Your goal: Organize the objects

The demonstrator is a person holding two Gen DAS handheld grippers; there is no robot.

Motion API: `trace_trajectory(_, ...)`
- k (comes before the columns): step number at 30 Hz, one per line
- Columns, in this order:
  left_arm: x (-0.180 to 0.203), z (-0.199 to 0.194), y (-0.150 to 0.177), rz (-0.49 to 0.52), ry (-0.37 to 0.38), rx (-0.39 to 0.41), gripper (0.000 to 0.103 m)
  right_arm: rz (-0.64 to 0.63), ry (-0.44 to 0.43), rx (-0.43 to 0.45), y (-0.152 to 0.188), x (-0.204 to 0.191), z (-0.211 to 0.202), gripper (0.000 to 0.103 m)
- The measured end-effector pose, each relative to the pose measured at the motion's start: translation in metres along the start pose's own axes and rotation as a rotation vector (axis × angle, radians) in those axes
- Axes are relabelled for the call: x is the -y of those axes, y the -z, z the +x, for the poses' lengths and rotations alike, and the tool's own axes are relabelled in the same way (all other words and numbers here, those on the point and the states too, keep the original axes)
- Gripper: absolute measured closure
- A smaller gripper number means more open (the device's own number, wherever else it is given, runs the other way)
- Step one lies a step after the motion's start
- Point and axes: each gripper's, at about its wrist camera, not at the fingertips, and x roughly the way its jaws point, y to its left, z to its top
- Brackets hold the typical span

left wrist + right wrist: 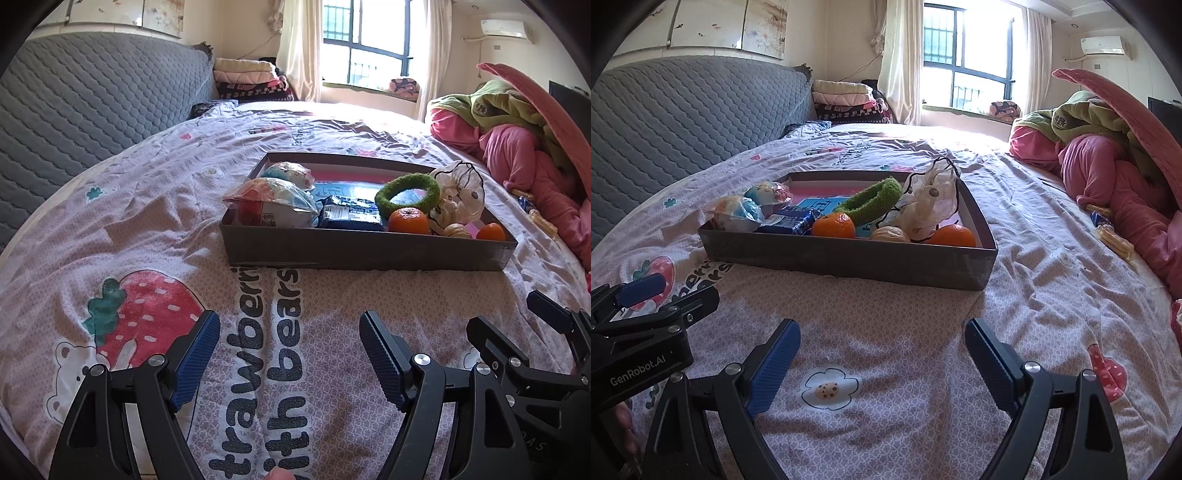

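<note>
Through my left wrist camera, my left claw (pixel 290 334) hangs spread wide over the strawberry bedsheet (pixel 155 206), gripping nothing. Ahead sits the shallow dark box (pixel 362 251), well apart from my fingertips. Inside it lie two wrapped round packets (pixel 273 203), a dark blue packet (pixel 351 216), a fuzzy green ring (pixel 406 188), a white drawstring bag (pixel 458 192) and tangerines (pixel 408 220). My right claw (pixel 509 325) shows at the lower right edge, fingers parted.

Through my right wrist camera, my right claw (pixel 882 338) is also wide apart and empty above the sheet's flower print (pixel 829 387). The box (pixel 849 260) rests ahead and slightly left, everything within its walls. A yellow snack packet (pixel 1115 240) lies on the sheet beside the pink bedding (pixel 1115 177), well clear of the box
</note>
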Motion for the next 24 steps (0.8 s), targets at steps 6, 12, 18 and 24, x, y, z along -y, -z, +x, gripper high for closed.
trace_trajectory(6,0.0005,0.0032,0.0014,0.002,-0.001,-0.013,0.024,0.011,0.000,-0.002,0.0013,0.0023,0.0012,0.012)
trace_trajectory(12,0.0013,0.0038,0.0017,0.003,0.005,-0.016,0.024,0.015,0.003,-0.018,0.0043,0.0033,0.0055,0.012)
trace_trajectory(18,0.0012,0.0051,0.0025,0.002,0.006,-0.021,0.024,0.009,0.005,-0.025,0.0054,0.0029,0.0074,0.012)
trace_trajectory(24,0.0038,0.0047,0.0034,0.013,0.020,-0.021,0.024,0.008,0.006,-0.030,0.0058,0.0028,0.0081,0.012)
